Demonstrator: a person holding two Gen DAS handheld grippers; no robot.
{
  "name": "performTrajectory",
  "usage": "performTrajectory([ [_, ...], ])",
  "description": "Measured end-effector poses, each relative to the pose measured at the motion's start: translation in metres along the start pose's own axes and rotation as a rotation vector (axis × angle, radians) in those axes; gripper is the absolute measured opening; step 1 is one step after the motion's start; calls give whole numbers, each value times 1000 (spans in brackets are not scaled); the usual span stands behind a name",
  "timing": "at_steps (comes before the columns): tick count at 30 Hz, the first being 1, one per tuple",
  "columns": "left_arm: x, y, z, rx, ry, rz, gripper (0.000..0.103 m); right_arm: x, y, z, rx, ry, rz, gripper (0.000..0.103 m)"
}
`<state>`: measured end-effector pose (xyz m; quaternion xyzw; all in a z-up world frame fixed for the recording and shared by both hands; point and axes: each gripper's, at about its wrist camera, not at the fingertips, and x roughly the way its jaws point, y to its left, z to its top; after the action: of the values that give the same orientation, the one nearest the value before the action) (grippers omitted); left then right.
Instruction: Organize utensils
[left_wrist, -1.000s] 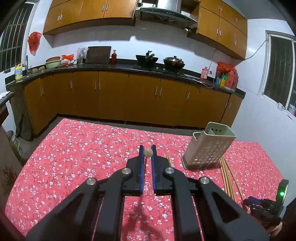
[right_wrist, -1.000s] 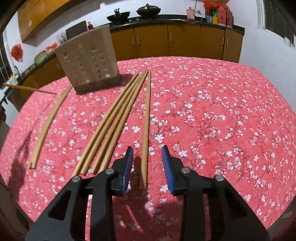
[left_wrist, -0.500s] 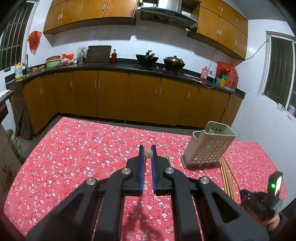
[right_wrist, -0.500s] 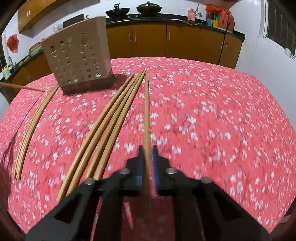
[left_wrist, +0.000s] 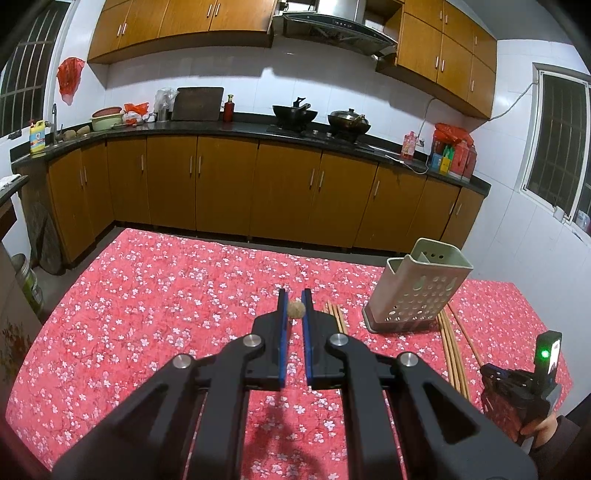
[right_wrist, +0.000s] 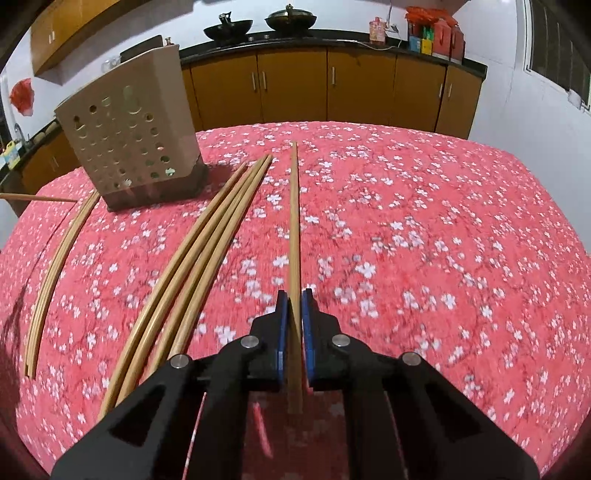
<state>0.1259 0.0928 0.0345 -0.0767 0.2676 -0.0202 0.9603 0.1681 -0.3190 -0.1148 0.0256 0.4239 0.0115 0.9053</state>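
The right tool (right_wrist: 293, 295) is clamped on a single chopstick (right_wrist: 294, 221), which runs straight ahead from its blue pads across the red floral cloth of the tabletop (right_wrist: 424, 221). The right wrist view alone shows this grip, along with three chopsticks (right_wrist: 207, 251) lying together just left of it and another pair (right_wrist: 55, 266) near the tabletop's left edge. The perforated utensil holder (right_wrist: 129, 144) stands upright beyond them. The left tool (left_wrist: 294, 308) is closed on a chopstick seen end-on (left_wrist: 296, 309) between its pads. Only the left wrist view shows the holder's divided open top (left_wrist: 430, 260) and a hand (left_wrist: 539, 430) carrying the right tool at the tabletop's right edge.
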Motion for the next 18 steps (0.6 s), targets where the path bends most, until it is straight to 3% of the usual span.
performTrajectory([
  [7, -1, 0, 2, -10, -6, 2, 8, -9, 1, 7, 4, -36, -5, 8],
  [18, -6, -5, 16, 3, -45, -5, 8, -87, -9, 45, 40, -316, 7, 8],
])
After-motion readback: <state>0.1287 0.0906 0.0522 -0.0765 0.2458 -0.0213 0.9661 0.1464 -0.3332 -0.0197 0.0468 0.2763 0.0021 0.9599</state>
